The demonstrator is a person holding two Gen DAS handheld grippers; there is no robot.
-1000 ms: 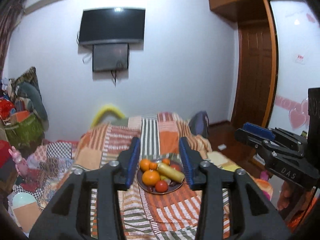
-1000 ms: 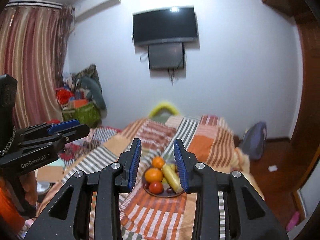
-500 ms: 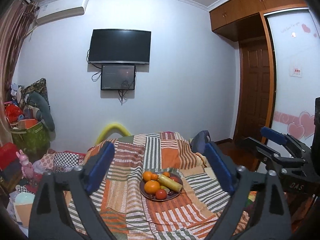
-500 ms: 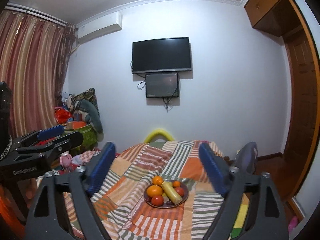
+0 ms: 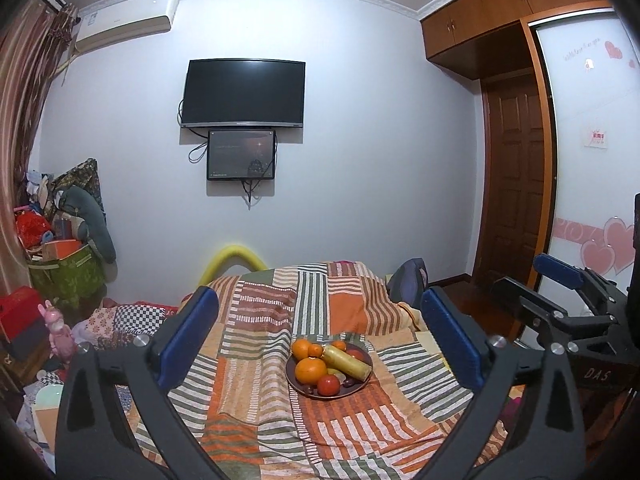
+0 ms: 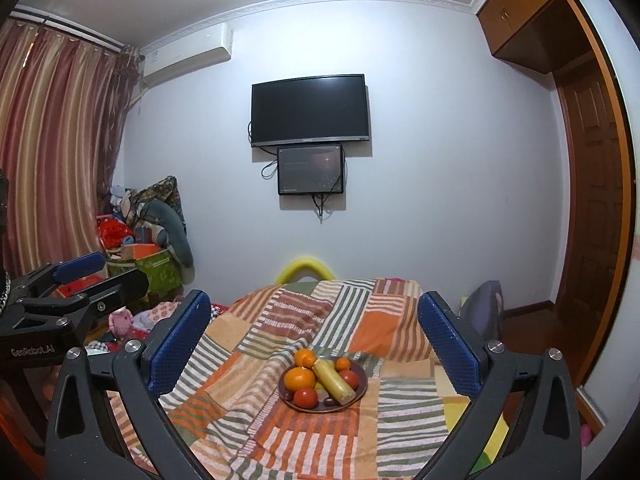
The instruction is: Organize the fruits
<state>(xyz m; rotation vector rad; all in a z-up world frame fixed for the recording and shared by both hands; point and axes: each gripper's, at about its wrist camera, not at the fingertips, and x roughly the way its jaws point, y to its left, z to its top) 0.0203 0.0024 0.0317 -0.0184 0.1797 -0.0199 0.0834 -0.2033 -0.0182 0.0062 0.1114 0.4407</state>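
Note:
A dark round plate [image 5: 328, 397] sits on the striped patchwork bedspread [image 5: 256, 360], some way ahead of both grippers. It holds a large orange [image 5: 311, 370], smaller oranges [image 5: 302, 348], a red round fruit [image 5: 329, 385] and a long yellow fruit [image 5: 346, 362]. The right wrist view shows the same plate [image 6: 324, 410], orange [image 6: 300, 379] and yellow fruit [image 6: 334, 380]. My left gripper [image 5: 317, 298] is opening its jaws wide, with nothing held between them. My right gripper [image 6: 314, 300] is opening wide too, and is just as empty.
Boxes, bags and toys [image 5: 60, 264] pile up left of the bed. A blue bag [image 5: 408, 280] leans at the bed's right side, before a wooden door [image 5: 516, 184]. A yellow foam arc [image 5: 232, 258] stands behind the bed, under a wall television [image 5: 244, 94].
Both grippers' jaws spread from a narrow gap to wide apart. Both views tipped upward, so more wall and ceiling show and the plate sits lower in the picture.

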